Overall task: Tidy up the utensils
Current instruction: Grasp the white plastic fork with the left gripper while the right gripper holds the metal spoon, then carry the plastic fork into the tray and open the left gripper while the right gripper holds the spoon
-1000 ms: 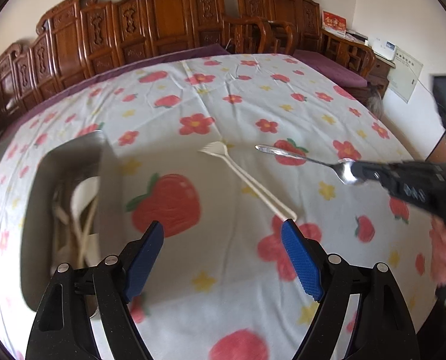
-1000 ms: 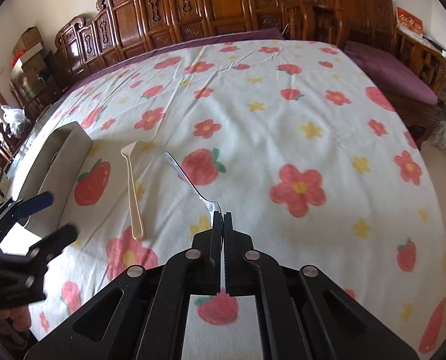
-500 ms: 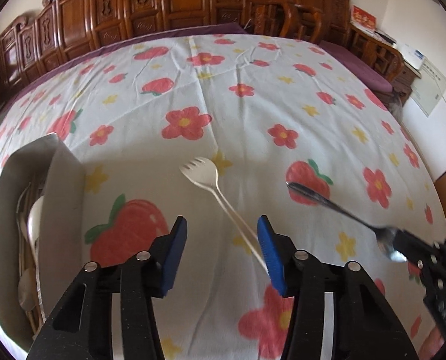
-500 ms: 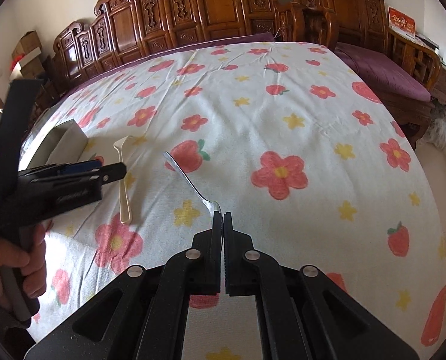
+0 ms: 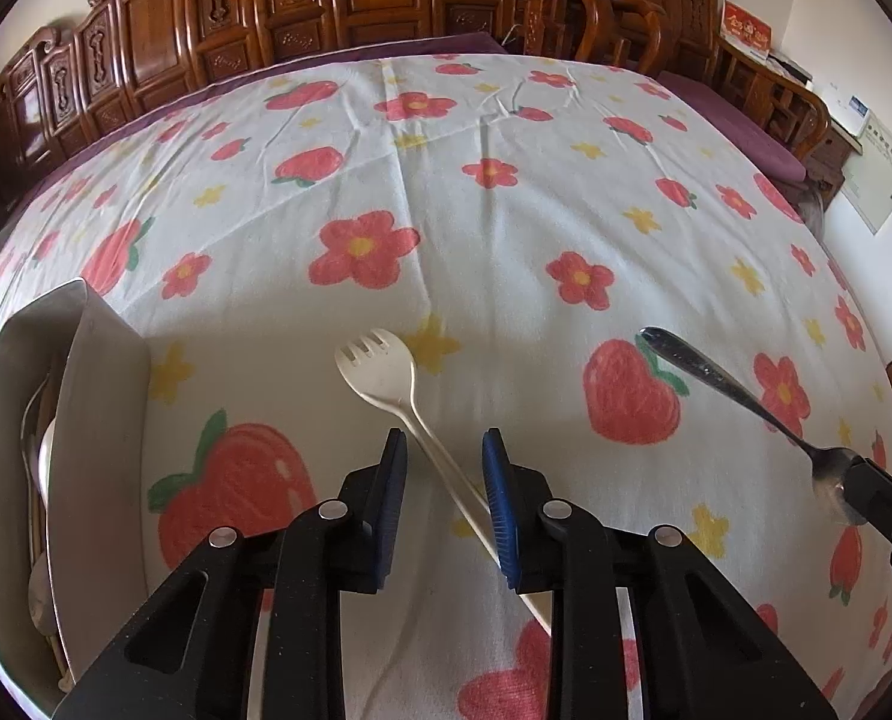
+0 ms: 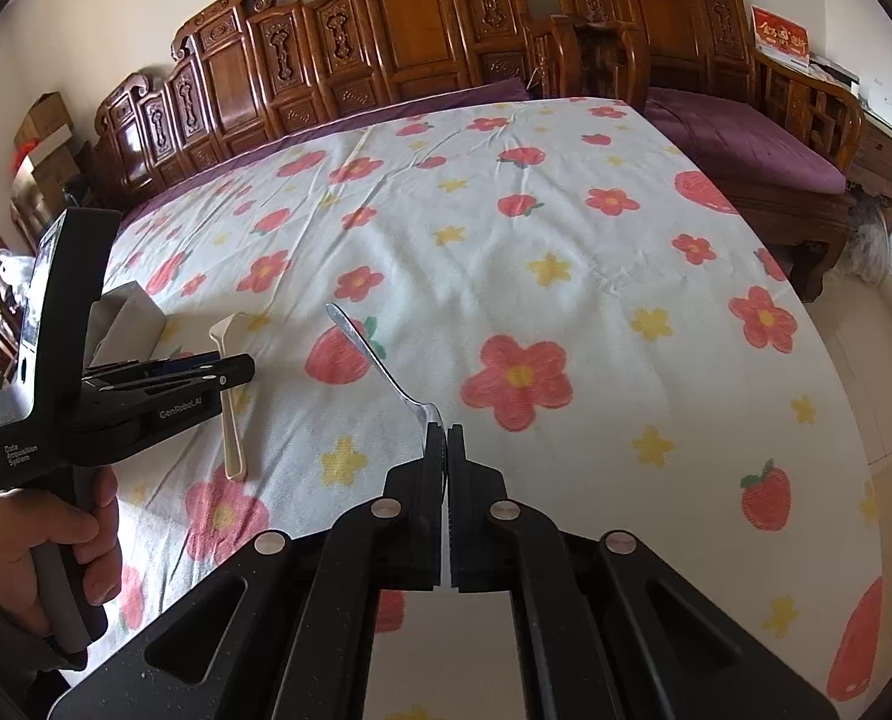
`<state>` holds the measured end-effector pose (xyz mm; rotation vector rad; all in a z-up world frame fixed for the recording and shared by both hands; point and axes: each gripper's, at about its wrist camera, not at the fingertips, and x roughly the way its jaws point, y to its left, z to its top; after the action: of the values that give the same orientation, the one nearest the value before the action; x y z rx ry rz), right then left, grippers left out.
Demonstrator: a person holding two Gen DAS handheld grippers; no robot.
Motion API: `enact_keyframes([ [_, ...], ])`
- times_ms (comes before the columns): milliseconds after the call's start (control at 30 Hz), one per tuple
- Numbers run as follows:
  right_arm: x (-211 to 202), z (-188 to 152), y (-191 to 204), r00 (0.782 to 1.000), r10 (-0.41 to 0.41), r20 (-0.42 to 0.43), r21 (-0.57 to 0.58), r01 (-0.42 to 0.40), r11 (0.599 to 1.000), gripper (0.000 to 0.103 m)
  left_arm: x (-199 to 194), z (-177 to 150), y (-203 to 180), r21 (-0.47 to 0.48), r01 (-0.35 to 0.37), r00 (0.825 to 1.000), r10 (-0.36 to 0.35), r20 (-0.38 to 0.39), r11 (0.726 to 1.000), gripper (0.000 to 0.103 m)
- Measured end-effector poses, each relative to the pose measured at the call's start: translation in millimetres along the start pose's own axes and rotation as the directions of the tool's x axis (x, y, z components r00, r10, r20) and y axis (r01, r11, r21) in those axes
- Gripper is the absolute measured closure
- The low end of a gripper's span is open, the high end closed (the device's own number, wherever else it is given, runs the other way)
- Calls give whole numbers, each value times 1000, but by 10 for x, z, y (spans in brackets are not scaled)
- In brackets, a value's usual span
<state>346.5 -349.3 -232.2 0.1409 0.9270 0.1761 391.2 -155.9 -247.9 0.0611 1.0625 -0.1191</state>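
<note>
Lying flat on the flowered tablecloth (image 5: 506, 192), the cream spork (image 5: 386, 378) has its handle running between my left gripper (image 5: 444, 456) pads, which are closing without yet touching it. My right gripper (image 6: 446, 438) is clamped on the bowl of a metal spoon (image 6: 380, 360), handle pointing away above the cloth. My left hand (image 6: 56, 546) grips its handle low. The grey utensil box (image 5: 86, 420) stands just left, with open cloth beyond.

a home living room: carved wooden benches (image 6: 422, 54) around a flowery-clothed table (image 6: 566, 276)
</note>
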Motion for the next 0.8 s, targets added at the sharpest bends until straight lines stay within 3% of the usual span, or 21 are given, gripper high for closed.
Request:
enact_keyframes([
  [300, -7, 11, -40, 1000, 1, 4, 6, -1, 1000, 101, 16, 27, -19, 13, -7, 1000, 7, -1, 1000, 80],
  [400, -18, 10, -39, 1000, 3, 7, 5, -3, 1000, 101, 14, 29, -35, 17, 8, 1000, -8, -5, 1000, 99],
  [800, -49, -4, 24, 1000, -8, 9, -2, 8, 1000, 101, -332, -33, -78, 57, 61, 997, -63, 37, 997, 100],
])
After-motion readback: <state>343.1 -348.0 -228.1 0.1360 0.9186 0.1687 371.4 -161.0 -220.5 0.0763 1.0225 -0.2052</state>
